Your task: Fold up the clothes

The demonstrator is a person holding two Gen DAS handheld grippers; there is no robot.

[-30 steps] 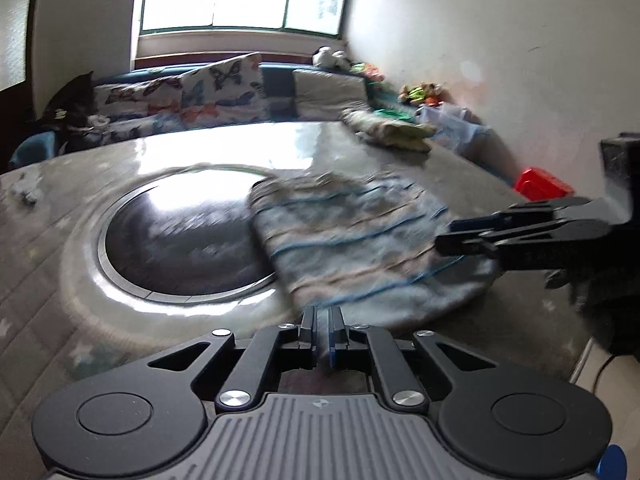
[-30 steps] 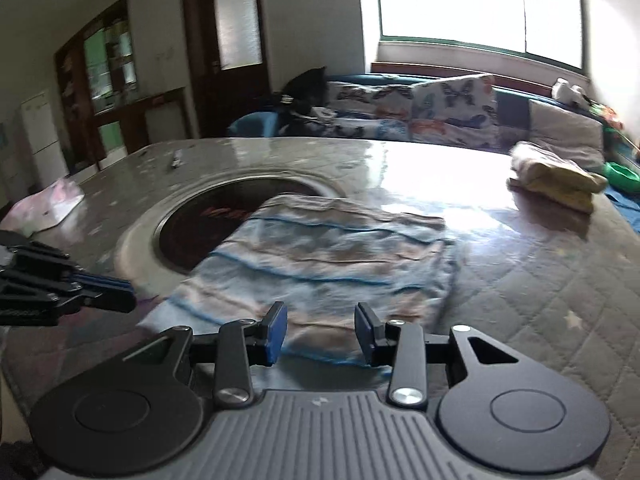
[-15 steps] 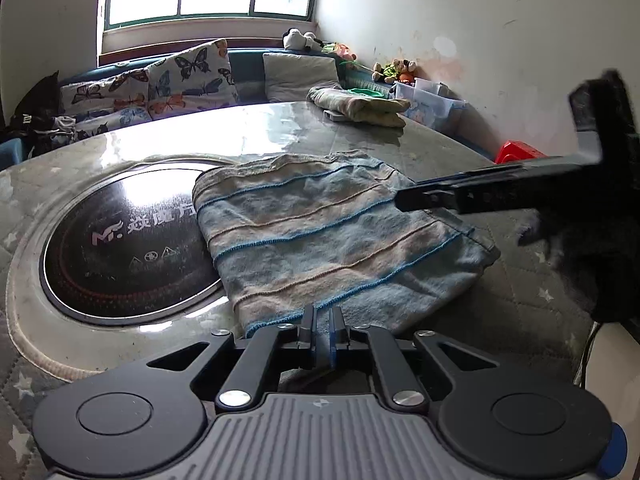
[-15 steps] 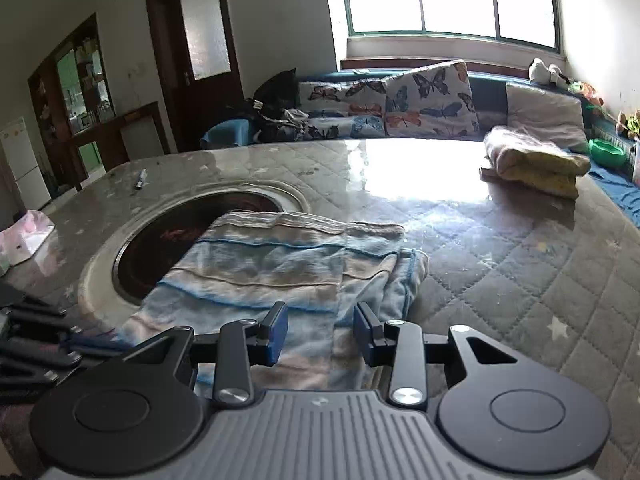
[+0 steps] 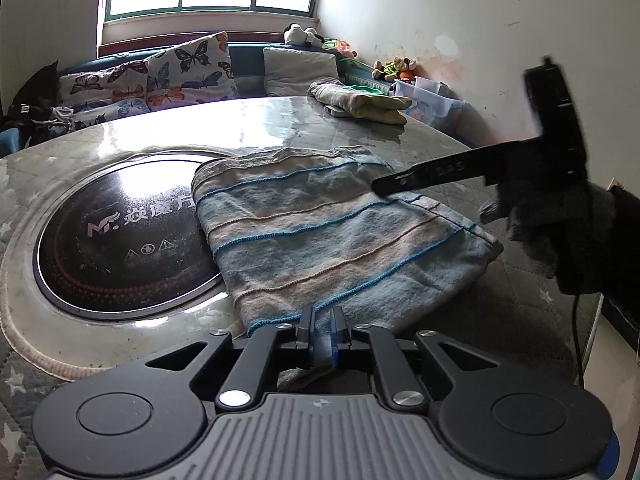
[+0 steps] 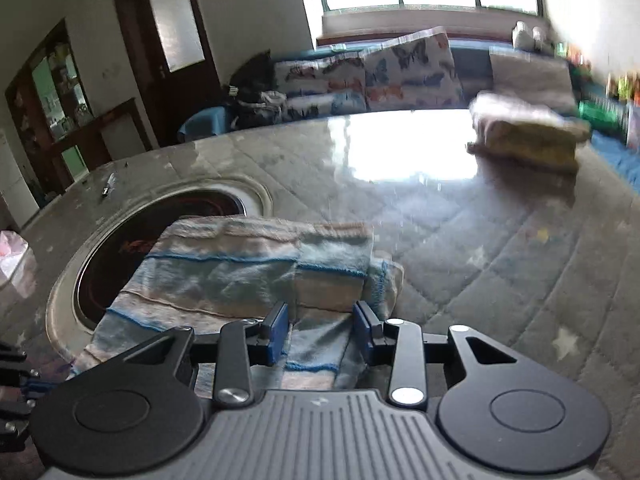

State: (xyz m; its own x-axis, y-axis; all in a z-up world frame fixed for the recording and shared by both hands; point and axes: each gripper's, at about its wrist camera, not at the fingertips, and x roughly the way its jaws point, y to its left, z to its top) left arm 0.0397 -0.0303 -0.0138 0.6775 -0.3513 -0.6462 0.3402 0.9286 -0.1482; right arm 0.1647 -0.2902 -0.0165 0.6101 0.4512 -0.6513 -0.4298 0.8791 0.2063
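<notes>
Blue-padded left tongs [image 5: 322,330] at the bottom centre of the left wrist view are pinched tight on the near hem of the folded blue-and-beige striped towel [image 5: 320,236]. That towel lies on the round grey quilted counter [image 5: 516,300], its left edge overlapping the black glass hotplate [image 5: 116,240] set into the counter.

Only the left view shows the right tongs from outside: a black finger [image 5: 432,178] reaching in from the right edge above the towel's far corner, carried by a grey-gloved hand [image 5: 536,224].

The right wrist view, somewhat blurred, shows the right tongs [image 6: 321,330] with their pads parted and a raised fold of the towel [image 6: 256,268] between them; whether the pads press it I cannot tell. It alone shows a dark wooden door [image 6: 172,40] at upper left.
</notes>
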